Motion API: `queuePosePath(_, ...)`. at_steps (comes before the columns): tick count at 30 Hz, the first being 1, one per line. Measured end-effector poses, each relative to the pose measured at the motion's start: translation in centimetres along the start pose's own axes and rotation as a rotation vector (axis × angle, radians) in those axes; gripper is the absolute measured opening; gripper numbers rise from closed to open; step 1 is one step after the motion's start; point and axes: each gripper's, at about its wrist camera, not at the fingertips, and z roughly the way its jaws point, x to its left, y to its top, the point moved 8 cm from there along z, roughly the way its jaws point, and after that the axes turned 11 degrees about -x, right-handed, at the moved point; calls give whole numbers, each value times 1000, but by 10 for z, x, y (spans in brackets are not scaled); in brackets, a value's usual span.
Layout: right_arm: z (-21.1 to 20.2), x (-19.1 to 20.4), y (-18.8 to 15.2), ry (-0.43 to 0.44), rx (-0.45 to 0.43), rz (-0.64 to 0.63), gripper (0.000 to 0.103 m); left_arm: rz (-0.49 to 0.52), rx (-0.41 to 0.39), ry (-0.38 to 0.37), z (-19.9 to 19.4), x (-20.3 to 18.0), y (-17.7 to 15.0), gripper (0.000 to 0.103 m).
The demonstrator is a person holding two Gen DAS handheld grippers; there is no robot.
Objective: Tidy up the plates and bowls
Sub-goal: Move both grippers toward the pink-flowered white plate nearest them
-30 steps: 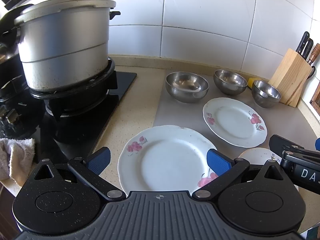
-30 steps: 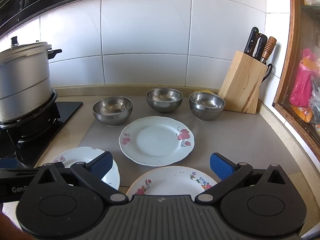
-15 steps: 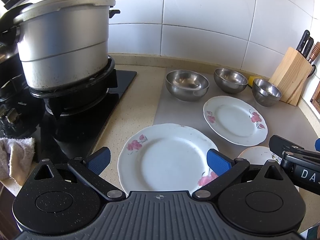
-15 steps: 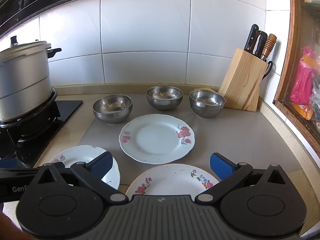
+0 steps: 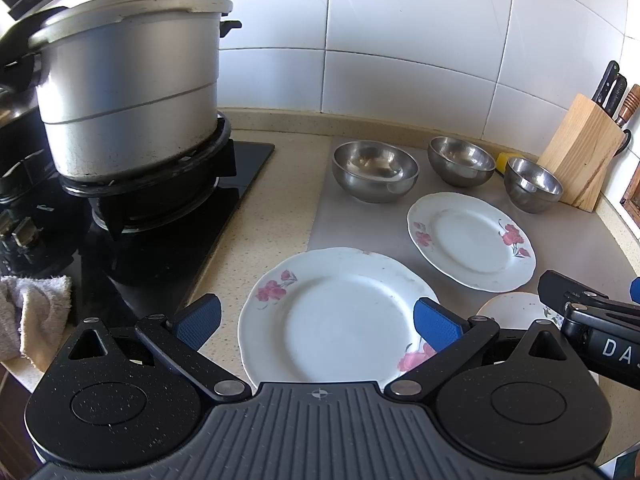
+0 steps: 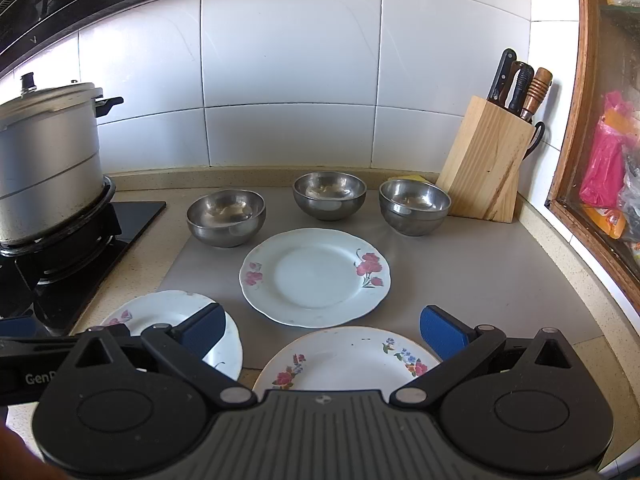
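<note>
Three plates: white plates with flower prints are laid flat on the counter, none stacked.
Near-left plate (image 5: 340,316): the largest in the left wrist view, decorated with pink flowers; it is set half on the grey mat (image 6: 480,276) and half on the speckled counter, just beside the stove.
Middle plate (image 6: 316,276): marked with red flowers, it is placed on the mat just in front of the bowls.
Near plate (image 6: 348,356): rimmed with small mixed flowers, it is seen closest to the right wrist camera, its near edge hidden by the tool body.
Three steel bowls: a loose row is formed at the back of the mat by the left bowl (image 6: 226,218), the centre bowl (image 6: 329,195) and the right bowl (image 6: 415,206); all are upright and apart from each other.
Left gripper (image 5: 318,318): its blue pads are spread wide and held above the near-left plate; nothing is gripped.
Right gripper (image 6: 322,330): its jaws are also spread wide, held over the near plate, with nothing gripped.
Surroundings: a lidded metal pot (image 5: 128,92) is seated on the black stove (image 5: 168,216) at the left; a wooden knife block (image 6: 486,160) is stood by the right bowl; a towel (image 5: 30,312) is seen at the far left edge.
</note>
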Motion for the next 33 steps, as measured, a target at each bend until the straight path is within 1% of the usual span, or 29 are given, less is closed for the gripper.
queuePosePath(33,-3,8,-8,13,13,4,82,-6,12,13,-5,10,-7,98)
